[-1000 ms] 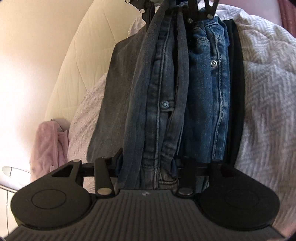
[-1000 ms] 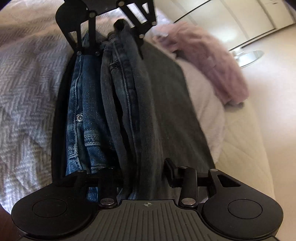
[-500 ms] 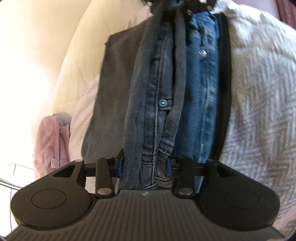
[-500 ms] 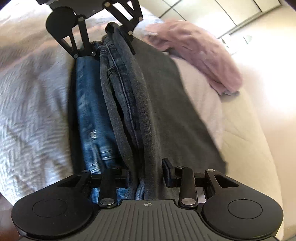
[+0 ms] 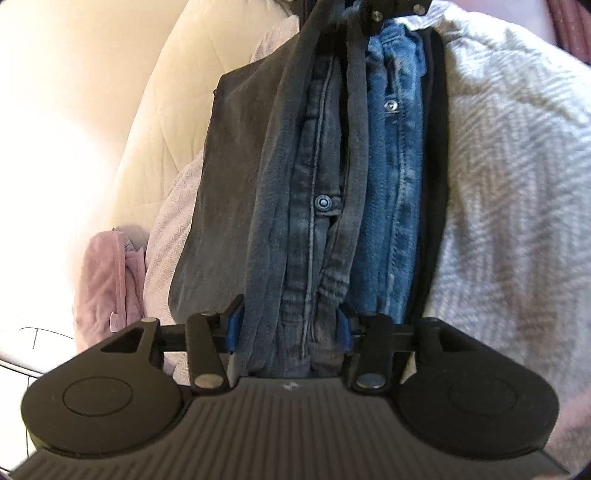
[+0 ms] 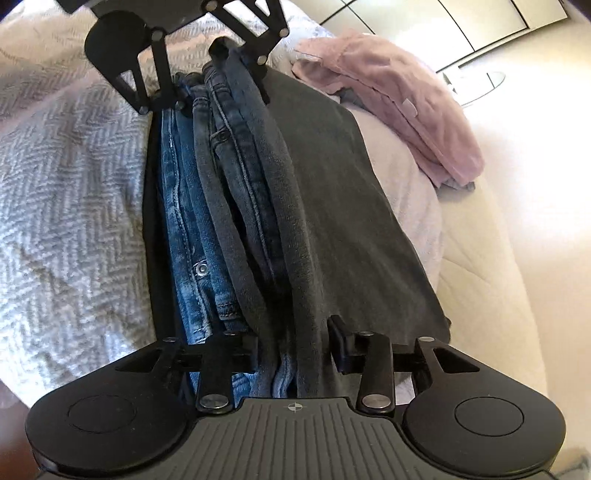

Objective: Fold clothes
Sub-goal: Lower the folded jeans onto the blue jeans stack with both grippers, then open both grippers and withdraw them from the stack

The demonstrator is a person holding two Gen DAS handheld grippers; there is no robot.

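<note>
**Location: Home Bedroom**

The surface is a bed with a pale herringbone-weave blanket (image 6: 70,192) over a cream quilted cover (image 6: 491,295). Folded jeans (image 5: 314,206) and a pink garment (image 6: 391,99) lie on it. Panelled closet doors (image 6: 480,22) stand behind.

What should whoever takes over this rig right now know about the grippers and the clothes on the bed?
Left gripper: closed on one end of the folded grey-blue denim jeans; its jaws have just been opening slightly, denim between them.
Right gripper: the same at the opposite end.
The jeans span both grippers, between the flat dark grey garment and the folded blue denim jeans, over the grey herringbone blanket. The pink fuzzy garment lies near the bed edge.
Done: jeans folded lengthwise.
Left: probably set them down; the pink one looks unfolded.
</note>
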